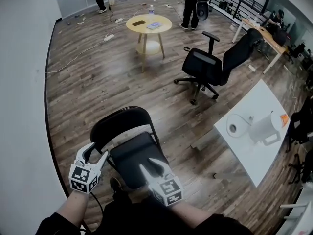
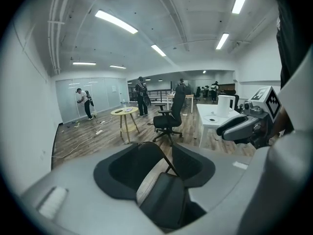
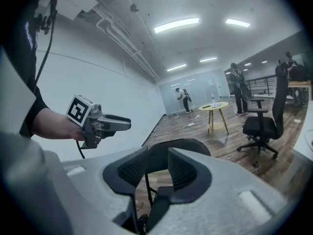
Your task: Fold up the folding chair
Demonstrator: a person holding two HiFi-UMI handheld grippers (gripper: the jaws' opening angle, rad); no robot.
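While the black folding chair (image 1: 128, 131) stands open on the floor (image 1: 98, 77) close ahead, both sets of jaws gape empty: left gripper (image 1: 97, 153) beside the seat (image 1: 128, 154), right gripper (image 1: 148, 164) over its front, seemingly not touching. The frame is probably stiff and fairly heavy; the seat's front rim suits lifting.

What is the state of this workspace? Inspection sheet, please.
Surface: brown wood-plank floor.
Job's things: black metal folding chair, unfolded and upright.
Clutter: black wheeled office chair; round yellow side table; white table bearing a white paper roll.
Grippers: left tongs open beside the chair's backrest; right tongs open over its seat; neither grips.
Cables: white cable lying across the floor.
Surroundings: white wall on the left; people standing at the far end.
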